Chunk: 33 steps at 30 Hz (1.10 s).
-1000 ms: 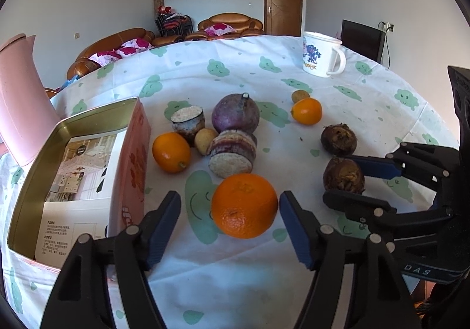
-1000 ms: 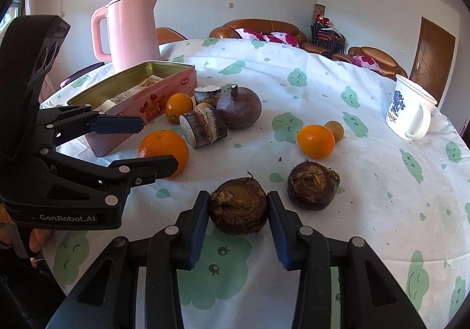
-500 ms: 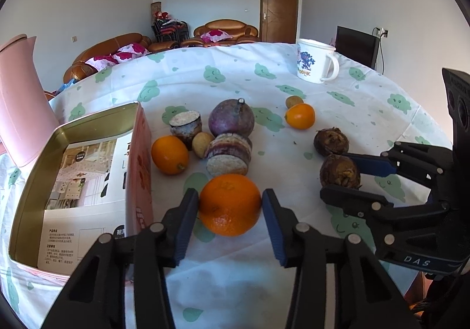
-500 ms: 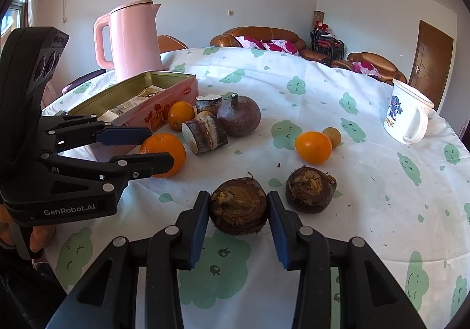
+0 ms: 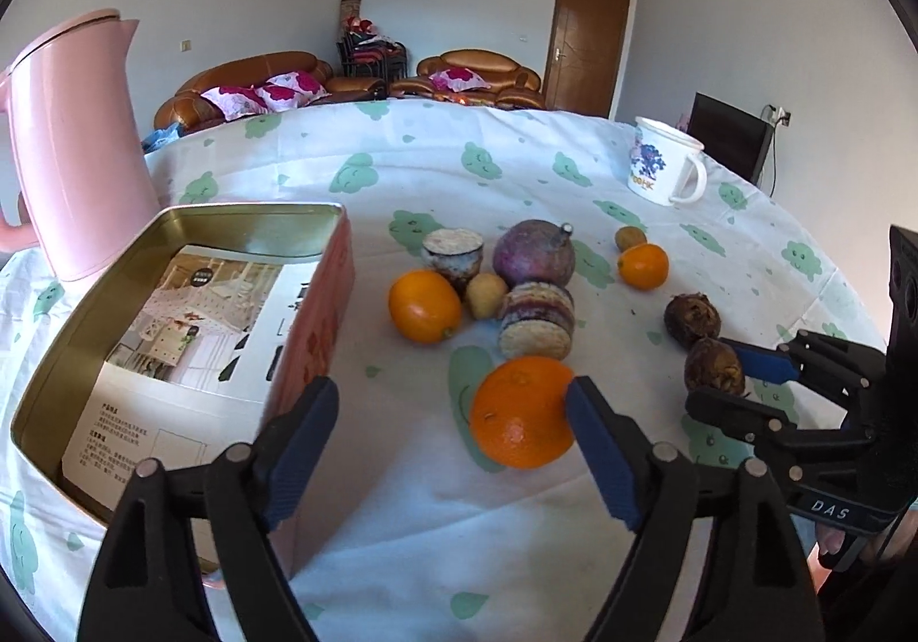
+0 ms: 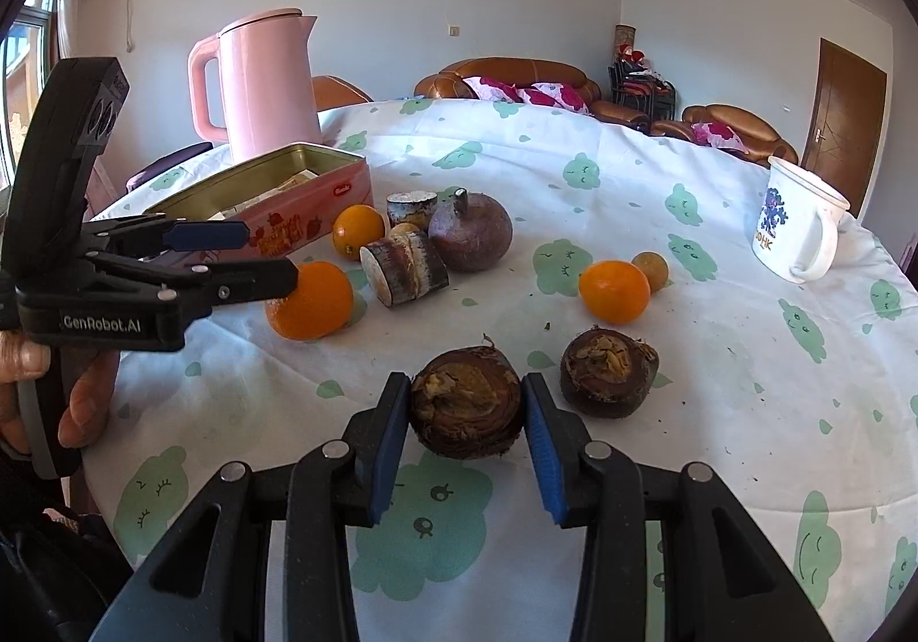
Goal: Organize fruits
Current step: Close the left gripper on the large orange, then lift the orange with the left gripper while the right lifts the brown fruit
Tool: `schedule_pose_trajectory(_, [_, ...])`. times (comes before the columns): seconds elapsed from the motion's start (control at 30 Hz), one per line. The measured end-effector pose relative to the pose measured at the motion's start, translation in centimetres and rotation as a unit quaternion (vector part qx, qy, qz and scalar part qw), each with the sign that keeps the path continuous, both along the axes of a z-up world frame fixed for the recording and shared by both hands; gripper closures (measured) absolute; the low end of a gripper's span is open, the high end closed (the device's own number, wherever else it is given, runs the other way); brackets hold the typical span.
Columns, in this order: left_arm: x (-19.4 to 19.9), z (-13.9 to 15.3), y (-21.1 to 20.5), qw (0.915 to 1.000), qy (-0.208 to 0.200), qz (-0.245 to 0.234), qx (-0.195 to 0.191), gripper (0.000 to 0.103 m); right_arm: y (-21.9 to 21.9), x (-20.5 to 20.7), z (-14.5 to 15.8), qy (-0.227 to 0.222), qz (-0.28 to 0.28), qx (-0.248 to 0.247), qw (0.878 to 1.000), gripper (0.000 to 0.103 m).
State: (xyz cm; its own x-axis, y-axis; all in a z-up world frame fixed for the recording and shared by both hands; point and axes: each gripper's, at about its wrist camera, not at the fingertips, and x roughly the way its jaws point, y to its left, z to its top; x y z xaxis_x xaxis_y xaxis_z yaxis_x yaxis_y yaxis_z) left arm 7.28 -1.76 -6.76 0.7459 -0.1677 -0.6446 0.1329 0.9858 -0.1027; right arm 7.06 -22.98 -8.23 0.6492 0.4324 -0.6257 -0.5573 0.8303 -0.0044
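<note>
My left gripper [image 5: 453,438] is open; its right finger touches a large orange [image 5: 522,411] lying on the tablecloth, its left finger [image 5: 301,427] is by the corner of an open pink tin [image 5: 312,332]. The orange also shows in the right wrist view [image 6: 312,300] beside the left gripper [image 6: 258,257]. My right gripper [image 6: 466,432] is shut on a brown taro root [image 6: 466,408], also seen in the left wrist view [image 5: 714,366]. A second taro [image 6: 608,369], two smaller oranges [image 6: 614,292] [image 6: 357,232], a purple round fruit [image 6: 470,232] and cut cane pieces [image 6: 404,269] lie around.
A pink kettle [image 6: 267,80] stands behind the tin. A white mug [image 6: 800,220] stands at the right. A small brownish fruit [image 6: 651,269] lies beside one orange. The tin holds a printed paper [image 5: 172,349]. The round table's edge curves near both grippers.
My left gripper closed around the large orange, then opened wide and shifted left towards the tin; the orange rests on the cloth. My right gripper stays shut on the taro.
</note>
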Motion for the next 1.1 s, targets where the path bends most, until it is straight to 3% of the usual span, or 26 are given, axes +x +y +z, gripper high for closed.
schedule_pose_trajectory(0.3, [-1.5, 0.8, -3.3, 0.9976, -0.033, -0.041, 0.045, 0.018, 0.0, 0.0, 0.0, -0.001, 0.000, -0.001, 1.000, 0.062])
schedule_pose_trajectory(0.53, [-0.9, 0.5, -4.5, 0.9968, -0.014, -0.052, 0.059, 0.020, -0.2, 0.0, 0.1, -0.002, -0.006, 0.004, 1.000, 0.062])
schedule_pose_trajectory(0.73, [0.6, -1.2, -5.2, 0.9960, 0.031, -0.064, 0.054, 0.035, -0.1, -0.1, 0.0, -0.002, -0.009, 0.000, 1.000, 0.062])
schedule_pose_trajectory(0.77, [0.7, -1.3, -5.2, 0.9958, 0.036, -0.066, 0.053, 0.043, -0.1, -0.1, 0.1, -0.002, -0.009, 0.001, 1.000, 0.062])
schedule_pose_trajectory(0.87, [0.8, -1.5, -5.1, 0.9957, 0.042, -0.070, 0.044, 0.053, -0.1, -0.2, 0.1, -0.005, -0.009, 0.003, 1.000, 0.062])
schedule_pose_trajectory(1.1, [0.1, -1.3, -5.5, 0.9955, 0.023, -0.072, 0.057, 0.053, -0.5, -0.9, 0.6, -0.030, -0.003, 0.015, 0.999, 0.062])
